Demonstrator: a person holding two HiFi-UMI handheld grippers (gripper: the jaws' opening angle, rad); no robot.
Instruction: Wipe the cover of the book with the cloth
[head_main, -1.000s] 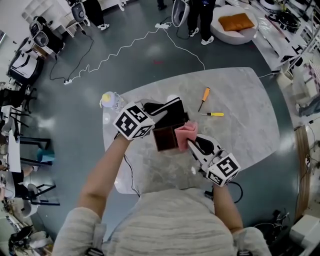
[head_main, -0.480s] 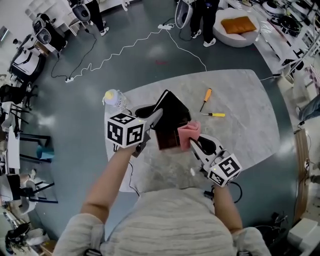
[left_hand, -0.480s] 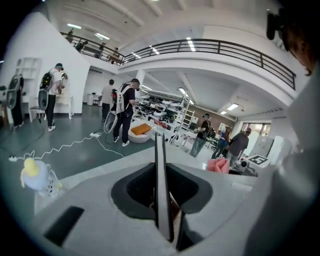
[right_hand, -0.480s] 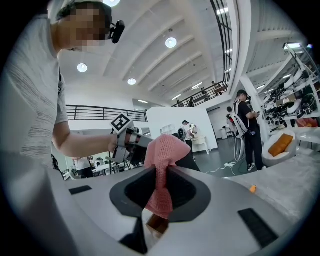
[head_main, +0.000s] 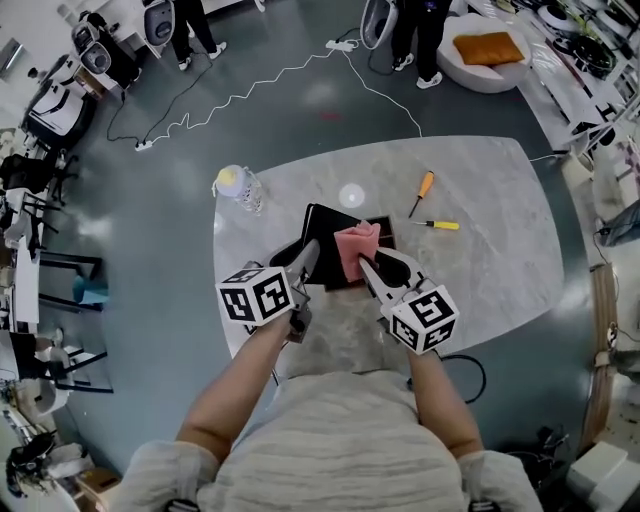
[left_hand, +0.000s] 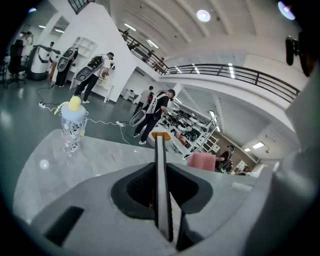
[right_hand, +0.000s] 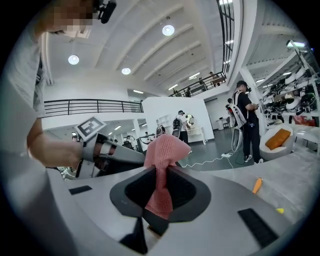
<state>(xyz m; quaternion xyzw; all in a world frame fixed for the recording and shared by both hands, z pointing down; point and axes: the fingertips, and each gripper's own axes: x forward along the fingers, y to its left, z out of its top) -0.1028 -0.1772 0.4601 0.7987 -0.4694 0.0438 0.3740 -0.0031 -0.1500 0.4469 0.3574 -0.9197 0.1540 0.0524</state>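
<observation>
1. My left hand-held gripper (head_main: 306, 256) is clenched on the near edge of the thin black hardcover book (head_main: 325, 225). The book stretches away ahead of its jaws, low over the grey marble bench (head_main: 480, 200).
2. My right hand-held gripper (head_main: 364, 264) is clamped on the bunched pink mesh cloth (head_main: 356, 242). The cloth pokes out past its tips, over the cover; I can't tell whether it touches.
3. Both grasps look settled. I judge the wiping barely begun, with most of the cover left.

Pink cloth (right_hand: 162, 150) coarse mesh knit; book (head_main: 322, 228) cover black, smooth; table (head_main: 480, 190) pale marble-look, polished; far-left bottle (head_main: 238, 187) clear plastic
</observation>
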